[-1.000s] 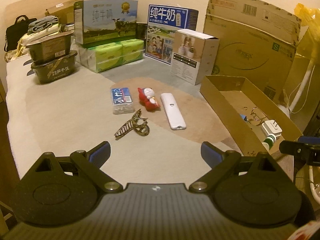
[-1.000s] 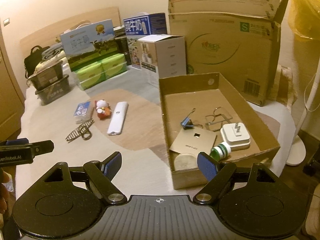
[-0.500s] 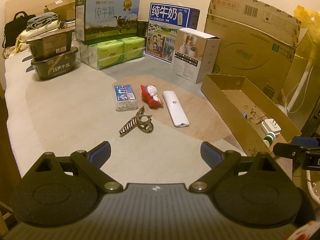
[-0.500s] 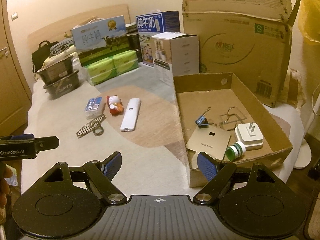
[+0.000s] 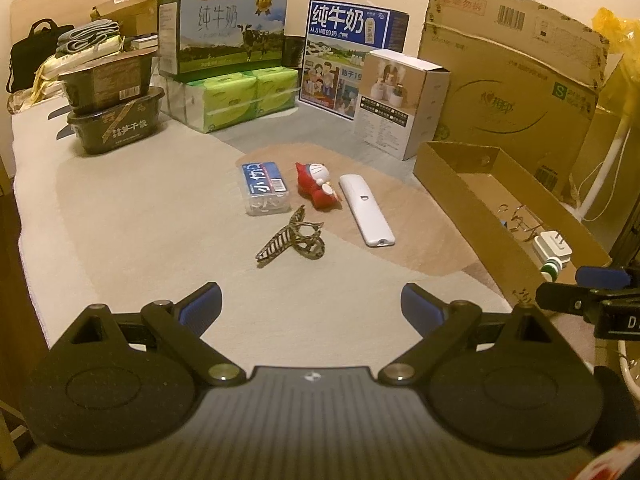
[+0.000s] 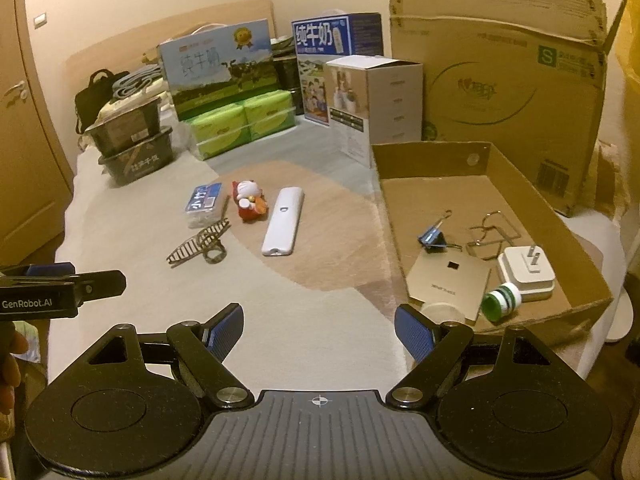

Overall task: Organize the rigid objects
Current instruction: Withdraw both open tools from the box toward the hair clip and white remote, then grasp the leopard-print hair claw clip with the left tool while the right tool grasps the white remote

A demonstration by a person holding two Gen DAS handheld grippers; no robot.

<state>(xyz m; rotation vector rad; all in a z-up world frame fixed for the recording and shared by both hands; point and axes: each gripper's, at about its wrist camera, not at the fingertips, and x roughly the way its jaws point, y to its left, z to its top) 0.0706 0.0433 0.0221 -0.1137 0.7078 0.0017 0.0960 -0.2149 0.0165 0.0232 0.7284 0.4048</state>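
On the bed cover lie a striped hair claw (image 5: pixel 291 239) (image 6: pixel 200 242), a clear floss-pick box with a blue label (image 5: pixel 265 187) (image 6: pixel 204 205), a red-and-white toy figure (image 5: pixel 318 190) (image 6: pixel 249 202) and a white remote (image 5: pixel 366 215) (image 6: pixel 283 221). A shallow cardboard tray (image 6: pixel 584 240) (image 5: pixel 452 184) on the right holds a binder clip (image 6: pixel 434 237), a wire clip, a white plug adapter (image 6: pixel 526 270), a gold flat device (image 6: pixel 448 280) and a green-capped bottle (image 6: pixel 500 302). My left gripper (image 5: pixel 311 306) is open and empty, short of the hair claw. My right gripper (image 6: pixel 319 330) is open and empty, near the tray's front left corner.
Milk cartons (image 5: pixel 224 30), green tissue packs (image 5: pixel 236 96), dark food tubs (image 5: pixel 116 120), a white product box (image 5: pixel 400 102) and a large cardboard box (image 5: pixel 508 76) line the back. A black bag (image 5: pixel 28 52) sits far left. A wooden door (image 6: pixel 24 128) stands at the left.
Both grippers have drifted forward over the bed, so the loose items and the tray appear slightly larger and nearer. Both stay open and empty.
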